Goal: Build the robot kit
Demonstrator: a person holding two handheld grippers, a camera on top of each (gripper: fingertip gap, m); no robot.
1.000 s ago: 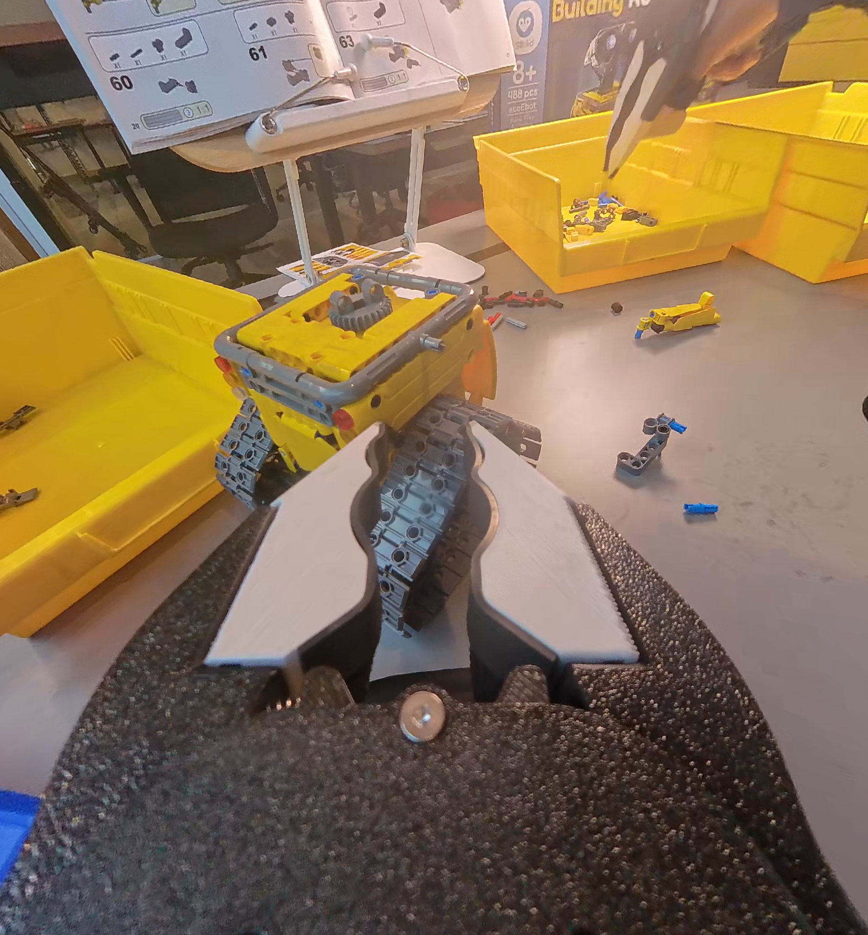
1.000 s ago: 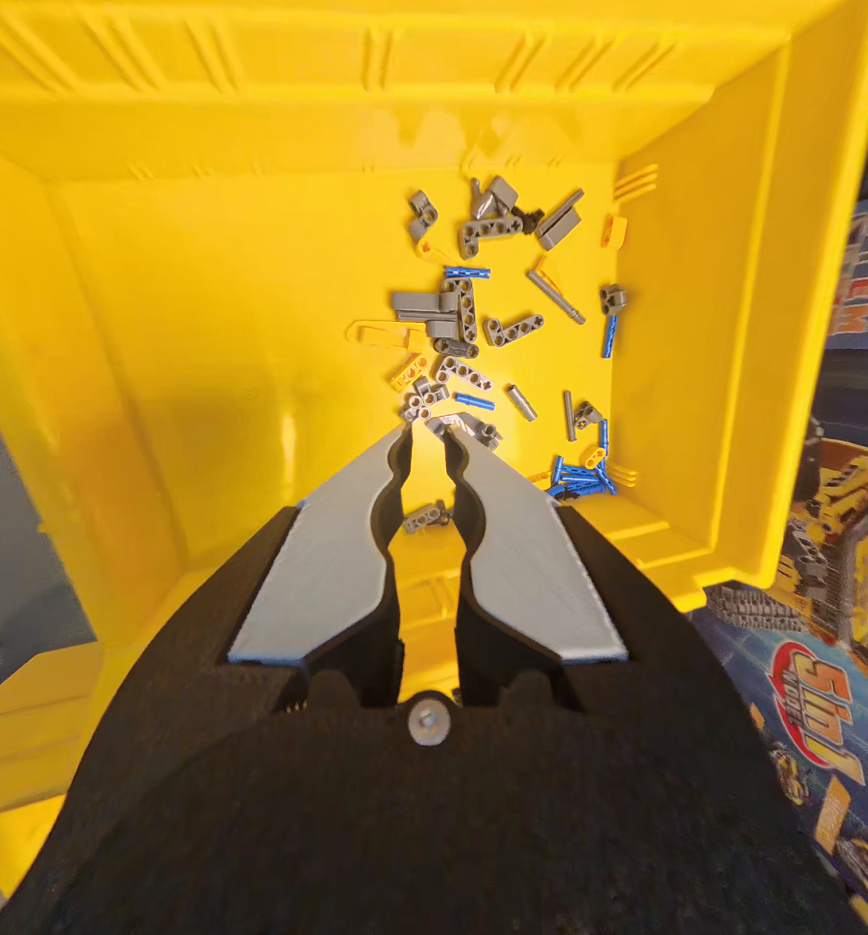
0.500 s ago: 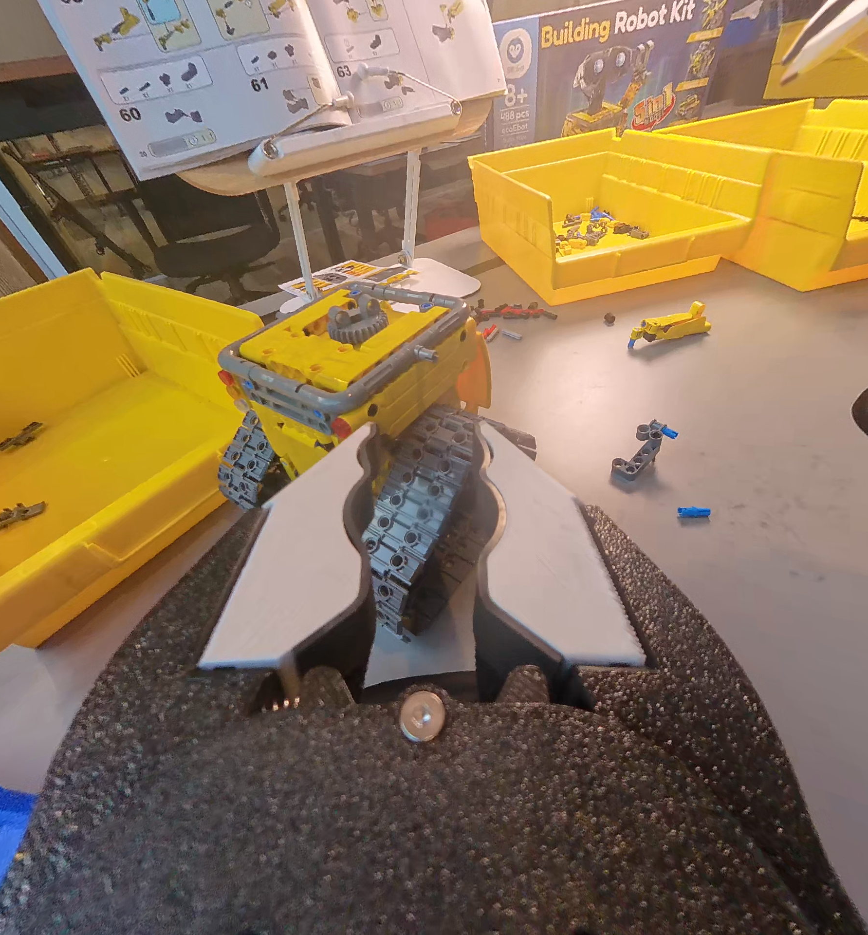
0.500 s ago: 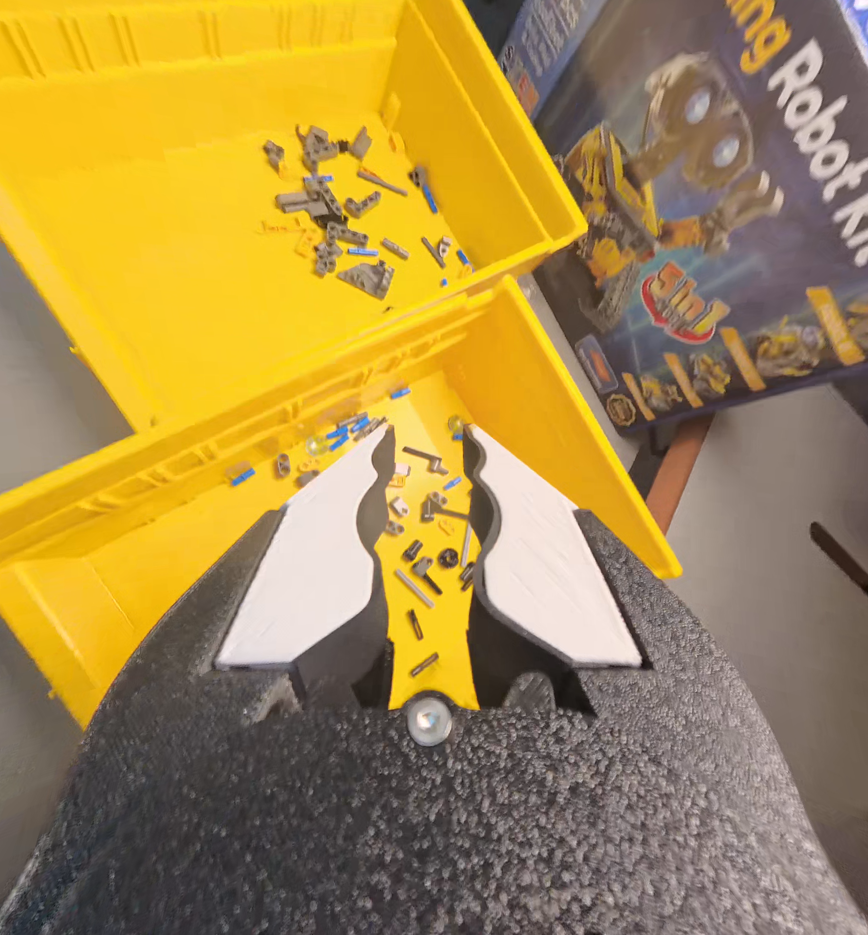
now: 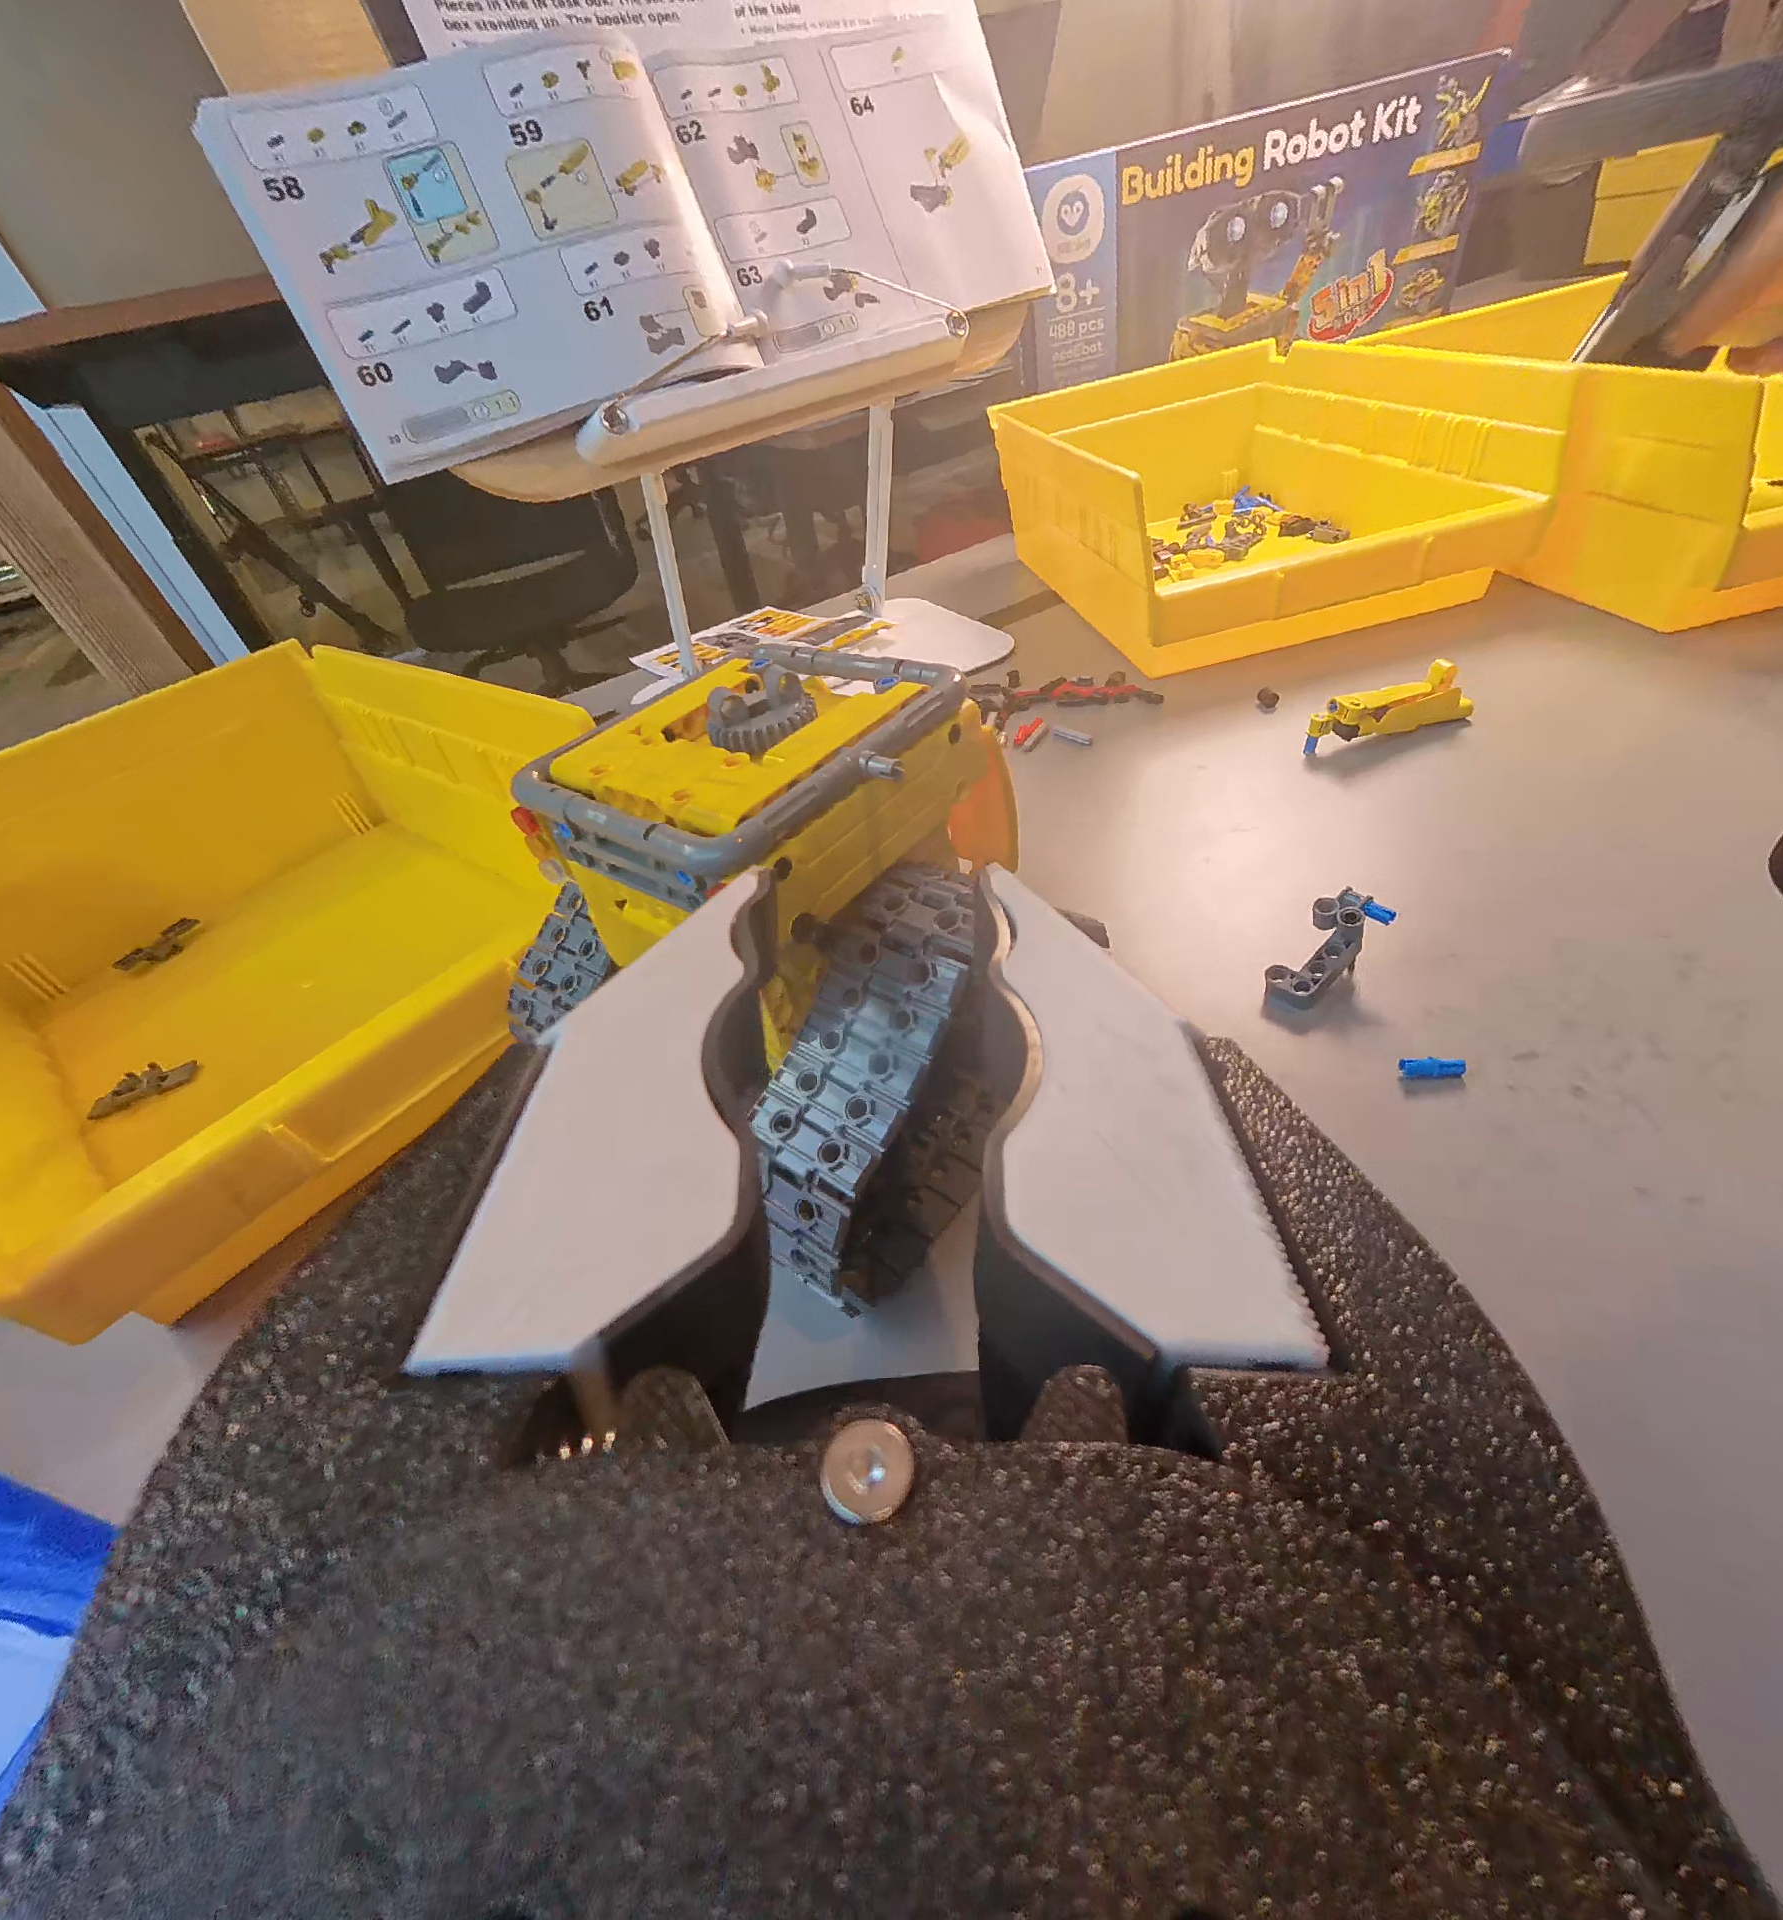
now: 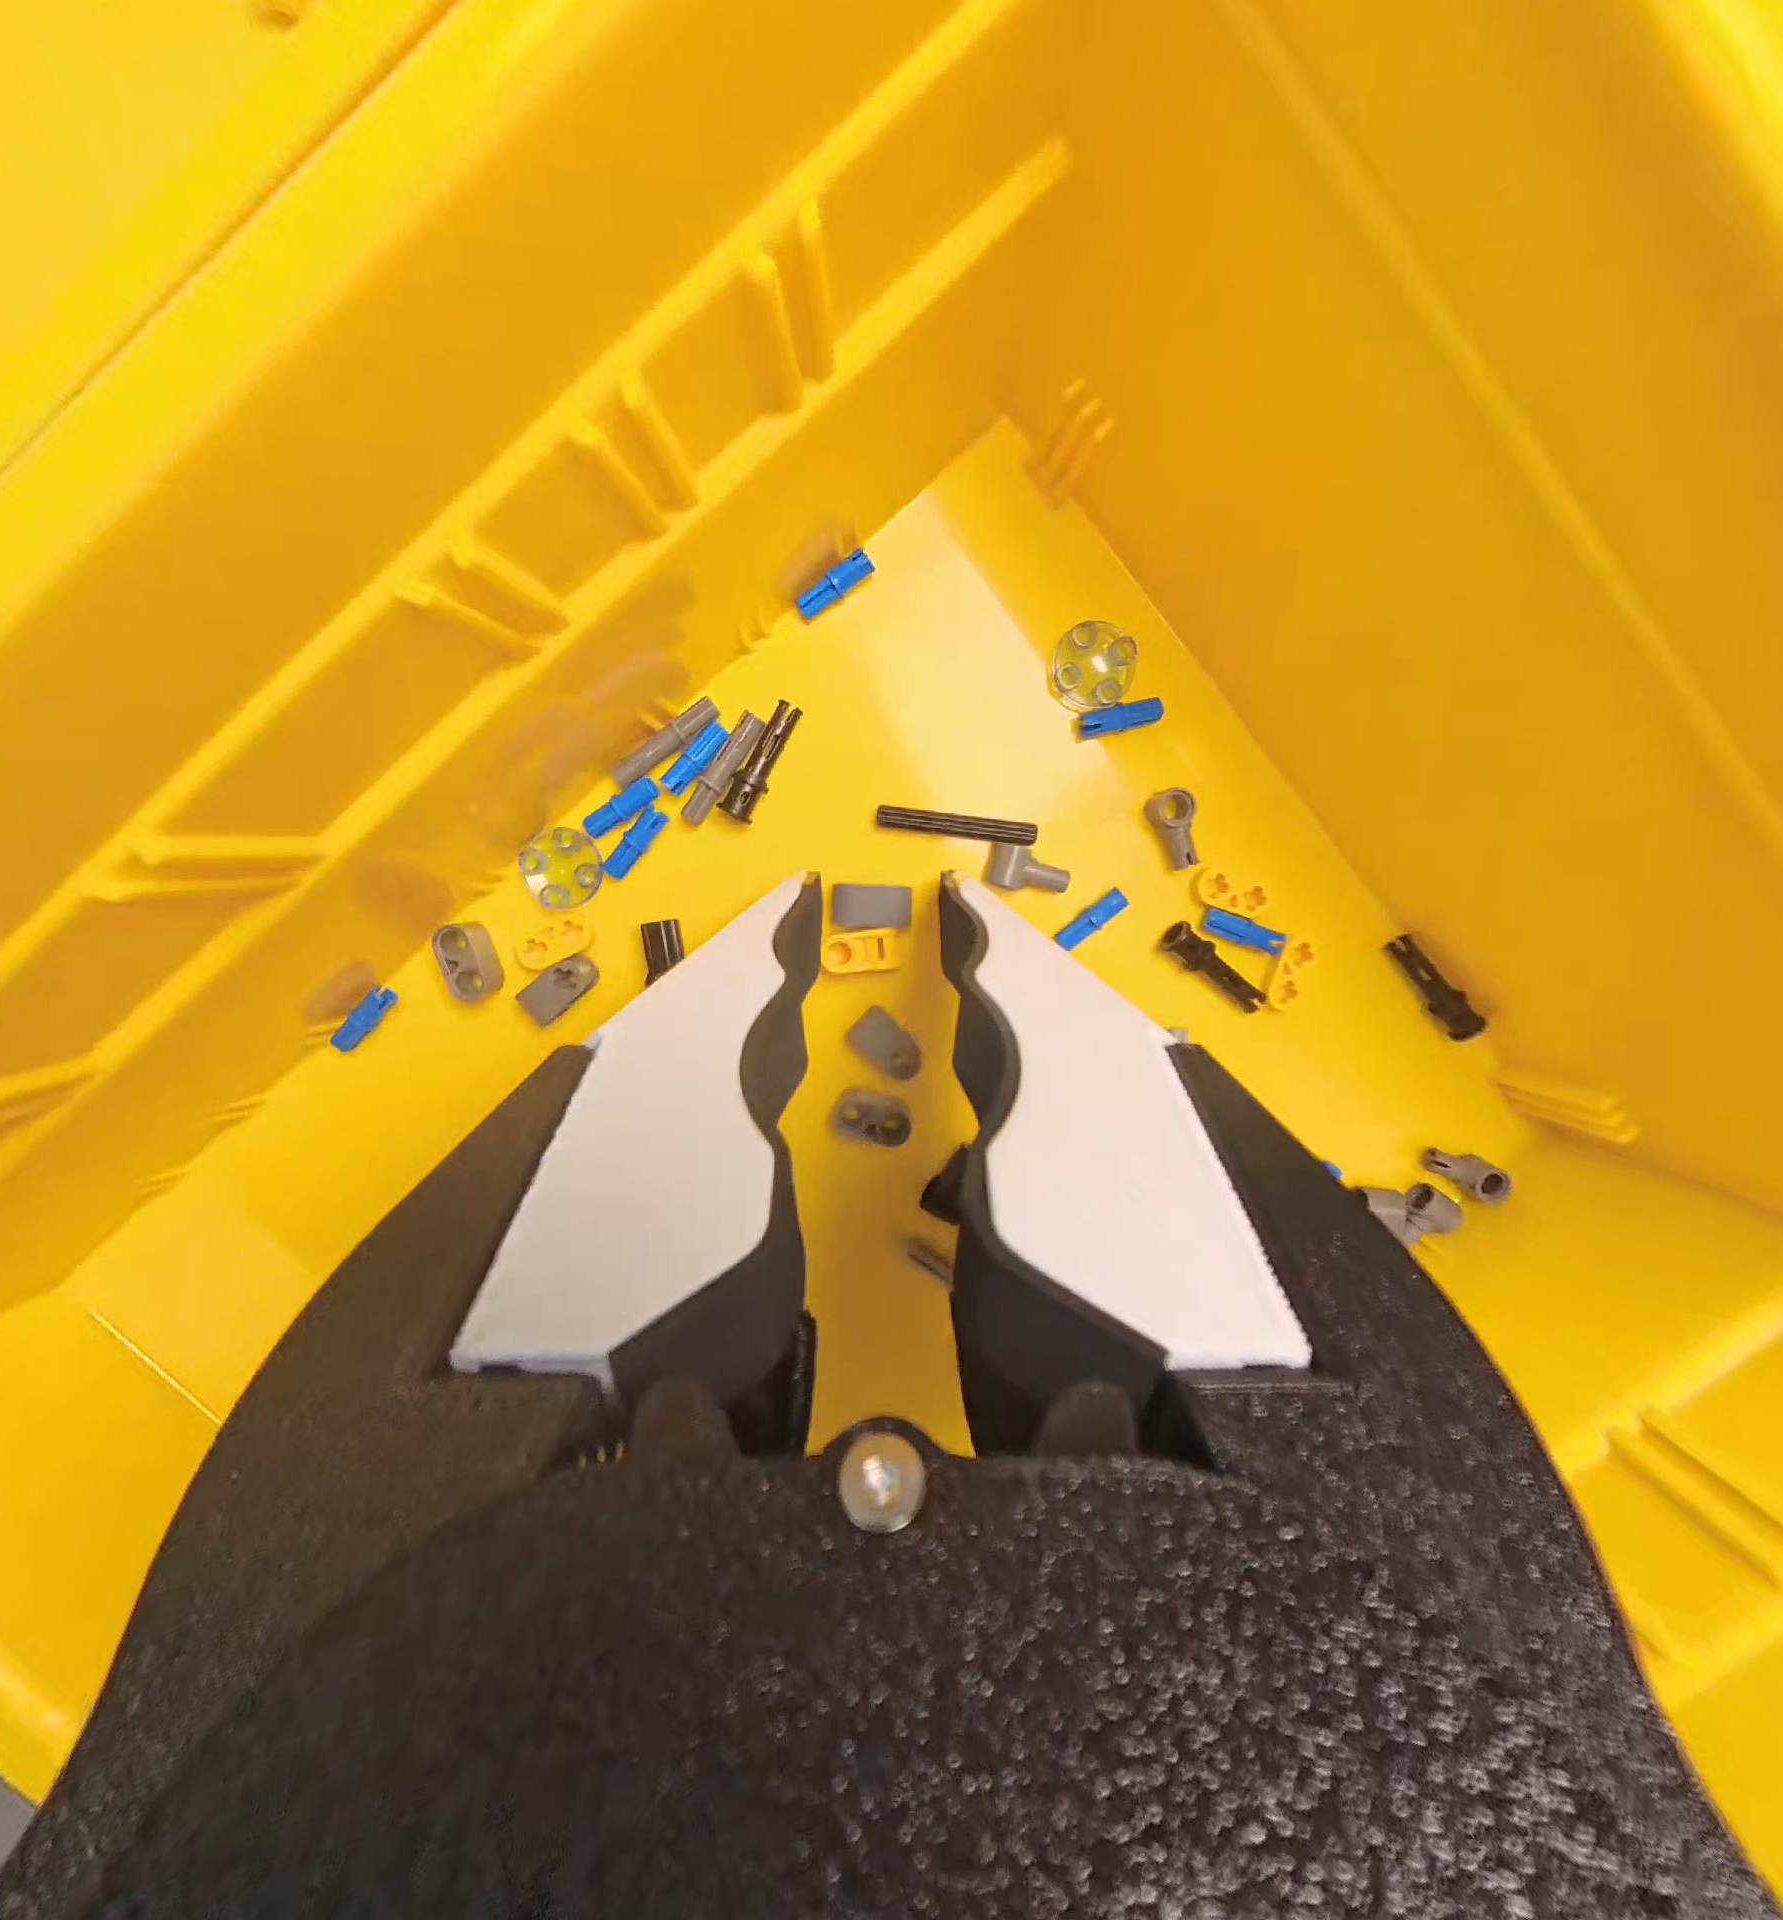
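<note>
1. Fingers of the left gripper (image 5: 871, 883) are seen set on either side of the grey track (image 5: 861, 1070) of a yellow tracked robot model (image 5: 762, 790); whether the track is actually squeezed cannot be told.
2. The model is stood on the grey desk (image 5: 1489, 1195), just beside a yellow bin (image 5: 243, 935) at the desk's left edge, in which two small dark pieces are lying.
3. Behind the model, an open instruction booklet (image 5: 606, 229) is held up on a white stand (image 5: 866, 520) near the desk's far edge.
4. The right gripper (image 6: 876, 883) is held spread, nothing pinched, low inside another yellow bin (image 6: 1282, 416).
5. Between its tips a small grey piece (image 6: 869, 904) is seen on the bin's floor, with a yellow piece (image 6: 859, 951) just behind it.
6. Blue pins (image 6: 648, 800), black pins and grey connectors are scattered towards the bin's far corner.
</note>
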